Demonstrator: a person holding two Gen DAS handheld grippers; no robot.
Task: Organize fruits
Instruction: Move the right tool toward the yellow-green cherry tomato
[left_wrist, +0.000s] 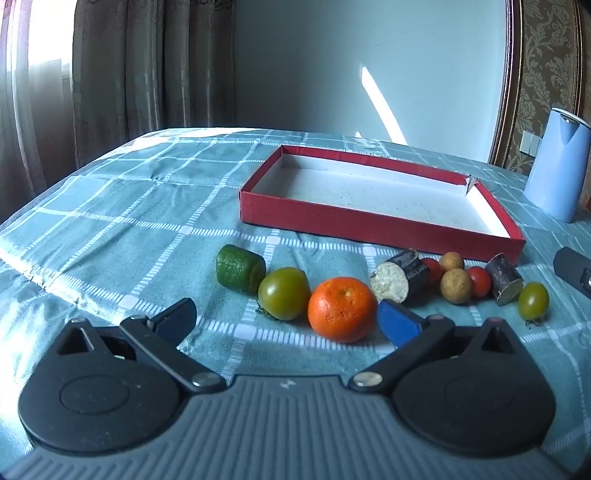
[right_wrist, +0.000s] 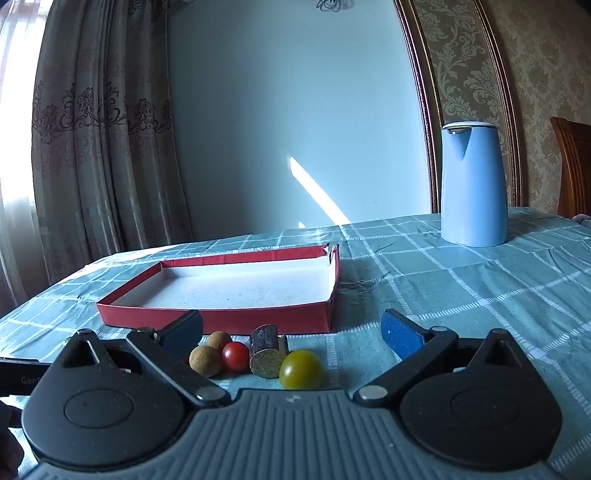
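A shallow red box with a white inside stands empty on the checked cloth; it also shows in the right wrist view. In front of it lie a green cucumber piece, a green tomato, an orange mandarin, a dark sugarcane piece, two brown longans, red cherry tomatoes, a second cane piece and a small green tomato. My left gripper is open, its fingers flanking the green tomato and mandarin. My right gripper is open above the longans, red tomato, cane piece and small green tomato.
A blue kettle stands at the back right of the table, also in the left wrist view. A dark flat object lies at the right edge. Curtains and a wall are behind; a wooden chair stands at far right.
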